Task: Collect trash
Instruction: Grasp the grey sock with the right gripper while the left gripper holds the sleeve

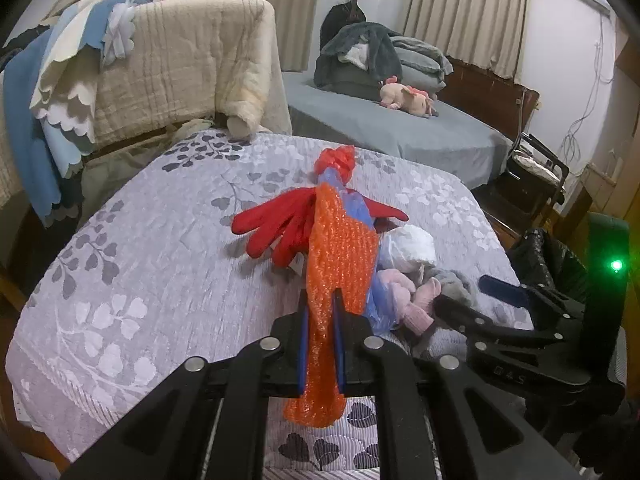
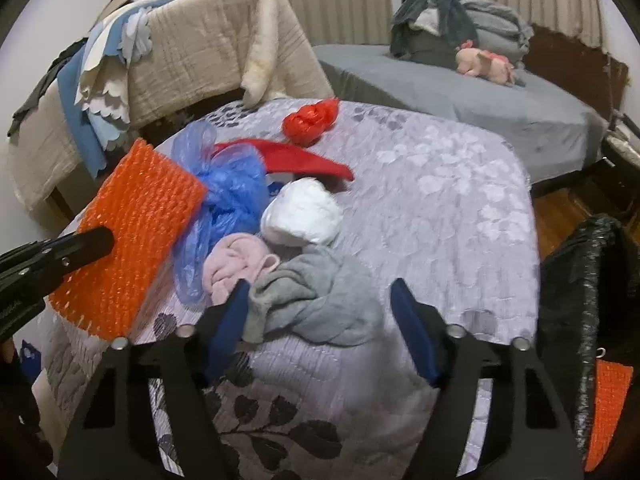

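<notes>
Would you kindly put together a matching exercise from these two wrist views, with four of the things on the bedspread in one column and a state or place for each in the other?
Things:
1. orange bubble wrap
2. grey cloth
3. red plastic bag
4. white wad

States or places:
A. crumpled, lying farthest from the grippers on the bedspread
B. clamped in the left gripper
C. lying between the open jaws of the right gripper
D. resting between the grey cloth and the red glove

Pairs: 1-B, 2-C, 3-A, 4-D
</notes>
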